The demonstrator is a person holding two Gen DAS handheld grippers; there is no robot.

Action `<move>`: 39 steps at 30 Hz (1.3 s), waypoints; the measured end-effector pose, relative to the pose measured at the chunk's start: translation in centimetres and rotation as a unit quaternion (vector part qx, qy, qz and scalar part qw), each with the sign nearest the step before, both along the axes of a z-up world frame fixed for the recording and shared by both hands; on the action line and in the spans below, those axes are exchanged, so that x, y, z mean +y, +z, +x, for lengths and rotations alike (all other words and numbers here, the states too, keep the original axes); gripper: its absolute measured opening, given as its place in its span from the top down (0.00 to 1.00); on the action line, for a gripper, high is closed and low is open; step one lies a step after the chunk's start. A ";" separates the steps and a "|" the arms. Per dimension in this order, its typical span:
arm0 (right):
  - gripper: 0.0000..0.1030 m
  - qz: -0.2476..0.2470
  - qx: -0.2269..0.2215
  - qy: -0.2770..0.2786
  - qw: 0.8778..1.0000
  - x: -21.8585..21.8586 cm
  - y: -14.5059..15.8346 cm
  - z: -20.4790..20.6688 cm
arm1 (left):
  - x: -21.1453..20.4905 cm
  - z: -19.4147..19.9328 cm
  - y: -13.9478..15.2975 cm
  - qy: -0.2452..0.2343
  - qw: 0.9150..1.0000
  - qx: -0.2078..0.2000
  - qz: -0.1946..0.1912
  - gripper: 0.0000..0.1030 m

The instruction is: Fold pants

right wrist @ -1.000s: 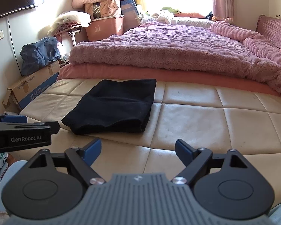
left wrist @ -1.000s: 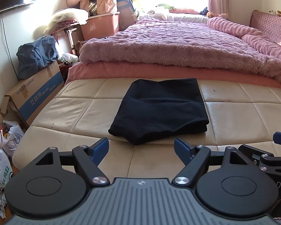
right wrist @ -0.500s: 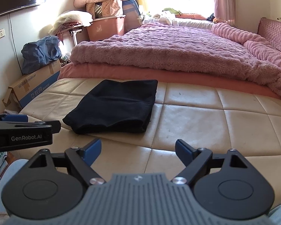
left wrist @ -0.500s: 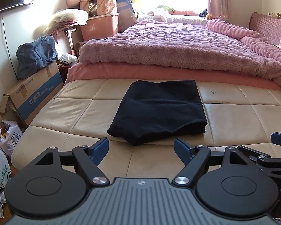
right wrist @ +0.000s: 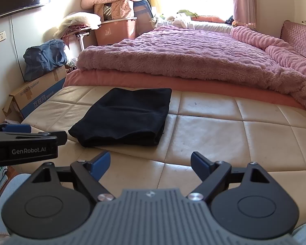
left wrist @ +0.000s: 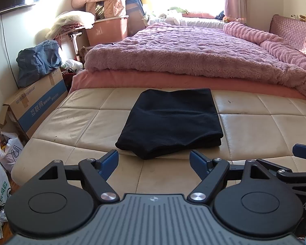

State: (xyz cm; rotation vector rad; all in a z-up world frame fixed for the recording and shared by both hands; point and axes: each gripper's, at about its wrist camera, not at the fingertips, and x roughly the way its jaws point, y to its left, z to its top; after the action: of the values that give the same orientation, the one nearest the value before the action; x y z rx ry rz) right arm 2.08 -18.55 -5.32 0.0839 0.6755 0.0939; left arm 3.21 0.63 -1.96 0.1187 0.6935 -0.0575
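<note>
**Both grippers spread wide and empty, short of the folded black pants**

Left gripper (left wrist: 154,160) hangs above the near edge of the cream quilted bench (left wrist: 255,126), its blue-tipped fingers (left wrist: 110,160) set wide apart with nothing between them and touching nothing. Right gripper (right wrist: 150,162) is in the same state just beside it: jaws fully spread, empty, clear of the fabric. Each one shows at the edge of the other's view.

Black pants (left wrist: 171,120) lie on the bench in a compact, roughly rectangular bundle, folded over into several layers. The stacked edges show along the near side, where one corner sags forward in a soft rounded lump. The top surface is mostly smooth, with a few shallow creases. The far edge is straight and runs close to the pink mattress (left wrist: 173,79) behind. From the left wrist view the bundle sits just ahead of the fingers, centred; from the right wrist view it (right wrist: 124,116) lies ahead and to the left.
</note>
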 end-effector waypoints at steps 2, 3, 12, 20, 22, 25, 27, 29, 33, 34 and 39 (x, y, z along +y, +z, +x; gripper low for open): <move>0.20 0.000 0.000 0.001 1.000 0.0 0.0 0.0 | 0.0 0.0 0.0 0.000 1.000 0.000 0.000 0.10; 0.20 0.000 0.000 0.001 1.000 0.0 0.0 0.0 | 0.0 0.0 0.0 0.000 1.000 0.000 0.000 0.10; 0.20 -0.001 0.001 0.001 1.000 0.1 0.1 -0.1 | -0.2 0.0 0.0 -0.001 1.000 -0.001 -0.001 0.10; 0.20 -0.002 0.001 0.002 1.000 0.0 0.1 -0.1 | -0.2 0.0 0.0 -0.001 1.000 -0.001 -0.001 0.10; 0.20 -0.002 0.001 0.002 1.000 0.0 0.1 -0.1 | -0.3 0.0 0.0 -0.001 1.000 -0.001 -0.001 0.10; 0.20 -0.002 0.001 0.002 1.000 0.0 0.1 -0.1 | -0.4 0.0 0.1 -0.001 1.000 -0.001 -0.002 0.10; 0.20 -0.002 0.001 0.002 1.000 0.0 0.1 -0.1 | -0.3 -0.1 0.1 -0.001 1.000 -0.001 -0.001 0.10; 0.20 -0.002 0.001 0.002 1.000 0.0 0.1 -0.1 | -0.3 -0.1 0.1 -0.001 1.000 -0.001 -0.002 0.10; 0.20 -0.002 0.001 0.002 1.000 0.0 0.1 -0.1 | -0.4 -0.1 0.1 0.000 1.000 -0.001 -0.002 0.10; 0.20 -0.002 0.002 0.001 1.000 0.0 0.2 -0.1 | -0.5 -0.1 0.0 0.001 1.000 -0.001 -0.003 0.10; 0.20 -0.002 0.002 0.001 1.000 0.0 0.2 -0.1 | -0.5 -0.1 0.0 0.001 1.000 -0.001 -0.003 0.10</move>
State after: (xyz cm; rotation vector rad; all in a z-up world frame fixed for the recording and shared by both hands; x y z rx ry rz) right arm 2.01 -18.55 -5.15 0.0790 0.6800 0.0946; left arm 3.10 0.09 -1.92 0.1124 0.6915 -0.0579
